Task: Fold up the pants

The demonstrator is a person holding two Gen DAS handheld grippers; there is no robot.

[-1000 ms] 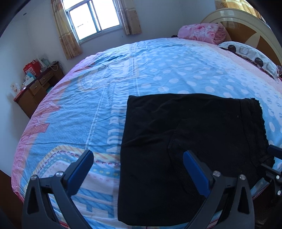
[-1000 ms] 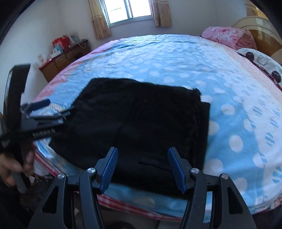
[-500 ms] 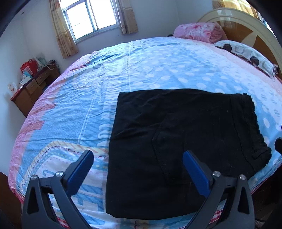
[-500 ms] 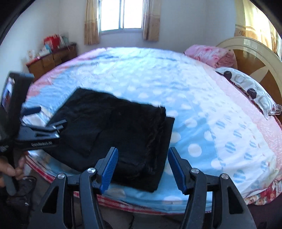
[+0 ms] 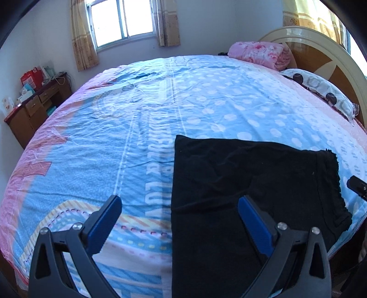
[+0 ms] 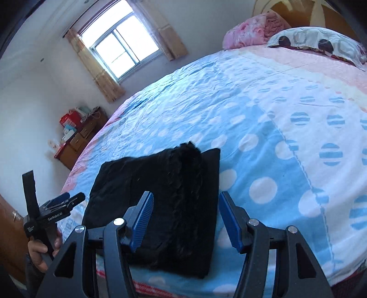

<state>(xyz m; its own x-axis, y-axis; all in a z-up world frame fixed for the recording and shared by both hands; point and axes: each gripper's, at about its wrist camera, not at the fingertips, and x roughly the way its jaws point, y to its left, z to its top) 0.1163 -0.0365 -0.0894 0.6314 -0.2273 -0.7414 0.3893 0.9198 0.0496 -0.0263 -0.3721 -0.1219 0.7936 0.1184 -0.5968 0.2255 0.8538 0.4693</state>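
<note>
Desk [image 5: 34, 107]: brown, with drawers, against the far left wall; red and white boxes on top.
Window [image 5: 121, 21]: lit, in the far wall, flanked by yellow patterned curtains [image 5: 82, 39].
Bedspread [image 5: 137, 110]: blue with white dots and a pink border, spread over the whole bed; large lettering beside the left edge of the garment.
Left gripper [image 5: 179, 220]: jaws wide apart, empty, held above the near edge of the bed; left finger over bare bedspread, right finger over black cloth, no contact visible.
Person's hand [image 6: 42, 249]: around the handle of the left gripper, low at the left of the right wrist view.
Pants [image 5: 240, 201]: black, folded into a flat rectangle, lying on the bedspread at the near edge of the bed; fuzzy upper layer on a smoother lower layer, whose edge shows along the right side.
Right gripper [image 6: 185, 220]: jaws parted, empty, raised over the near right part of the pants; neither pad pressed on cloth.
Pink bundle [image 5: 259, 53]: floral, at the far right, near the headboard [image 5: 321, 59].
Pillow [image 5: 321, 94]: white with dark circles, along the right edge, just in front of the headboard.
</note>
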